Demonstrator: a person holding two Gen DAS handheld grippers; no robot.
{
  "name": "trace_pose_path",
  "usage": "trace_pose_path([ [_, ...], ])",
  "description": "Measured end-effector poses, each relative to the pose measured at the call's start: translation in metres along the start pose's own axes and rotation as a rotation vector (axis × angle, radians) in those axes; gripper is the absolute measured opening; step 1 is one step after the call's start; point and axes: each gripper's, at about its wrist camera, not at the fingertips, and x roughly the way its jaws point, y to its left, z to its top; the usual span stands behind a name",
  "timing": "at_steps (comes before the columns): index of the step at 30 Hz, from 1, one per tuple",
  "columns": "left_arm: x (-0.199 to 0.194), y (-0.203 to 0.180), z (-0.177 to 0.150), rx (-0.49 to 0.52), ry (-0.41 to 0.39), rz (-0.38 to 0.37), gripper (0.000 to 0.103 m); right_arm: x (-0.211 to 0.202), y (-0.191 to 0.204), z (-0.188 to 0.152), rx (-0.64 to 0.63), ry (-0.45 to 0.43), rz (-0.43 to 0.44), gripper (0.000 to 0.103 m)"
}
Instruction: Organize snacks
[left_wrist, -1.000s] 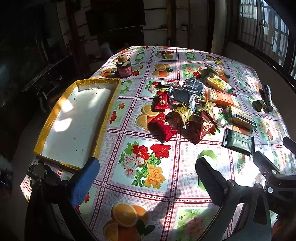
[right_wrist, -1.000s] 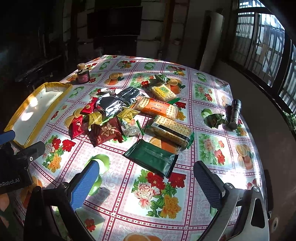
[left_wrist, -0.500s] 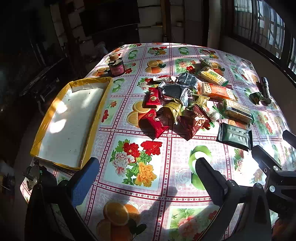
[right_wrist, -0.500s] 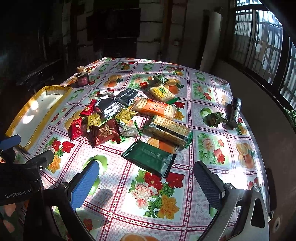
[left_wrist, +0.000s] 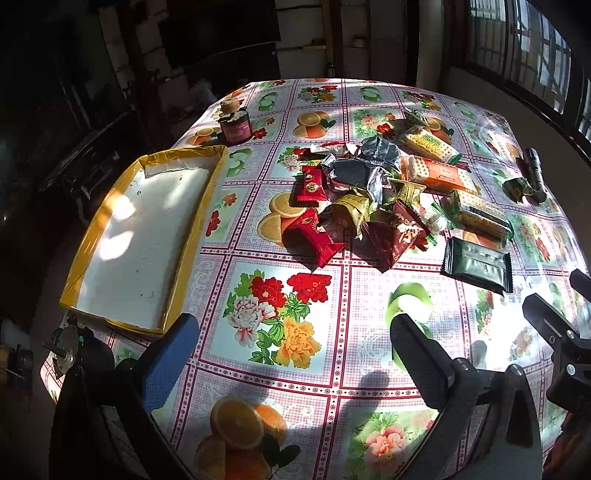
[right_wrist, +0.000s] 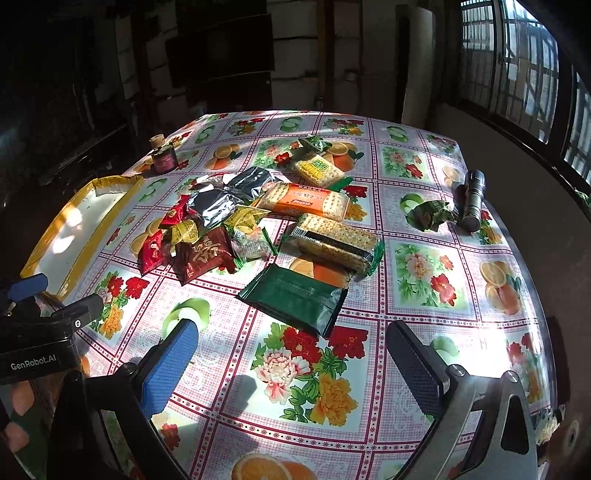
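The snacks (left_wrist: 384, 199) lie in a loose heap at the middle of the bench (left_wrist: 332, 354), none of them yet in the yellow-rimmed tray (left_wrist: 140, 236) that sits empty just left of the heap. Over the last second nothing in the pile has shifted; only the viewpoints have changed, with both cameras drawing back and rising a little, so more of the near tablecloth shows. The left gripper (left_wrist: 291, 350) hangs over the bench's near edge with its jaws wide apart and nothing between them. The right gripper (right_wrist: 291, 354) hangs likewise, spread and empty, nearest the dark green packet (right_wrist: 295, 299). Sorting appears not to have begun. A small jar (left_wrist: 236, 127) and a flashlight (right_wrist: 472, 199) stand well apart from the heap.
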Motion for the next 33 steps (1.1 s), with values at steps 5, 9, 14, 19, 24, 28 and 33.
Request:
trace_pose_path([
  [5, 0.002, 0.002, -0.001, -0.001, 0.002, 0.001, 0.103, 0.002, 0.002, -0.001, -0.005, 0.006, 0.009, 0.102],
  [9, 0.006, 0.006, -0.001, -0.005, 0.018, -0.033, 0.103, 0.008, -0.002, -0.004, -0.002, 0.015, 0.054, 0.102],
  [14, 0.031, 0.018, -0.002, -0.023, 0.092, -0.153, 0.103, 0.024, -0.014, -0.012, 0.011, 0.055, 0.126, 0.102],
  [19, 0.053, 0.025, 0.012, -0.057, 0.15, -0.225, 0.103, 0.041, -0.026, -0.012, 0.031, 0.09, 0.139, 0.102],
  [24, 0.084, 0.023, 0.042, -0.111, 0.202, -0.221, 0.102, 0.049, -0.028, -0.001, 0.012, 0.077, 0.16, 0.102],
  [28, 0.118, 0.014, 0.056, -0.147, 0.28, -0.238, 0.077, 0.058, -0.027, 0.01, -0.028, 0.062, 0.185, 0.096],
  [33, 0.127, 0.002, 0.068, -0.12, 0.259, -0.213, 0.075, 0.082, -0.027, 0.024, -0.095, 0.074, 0.238, 0.085],
])
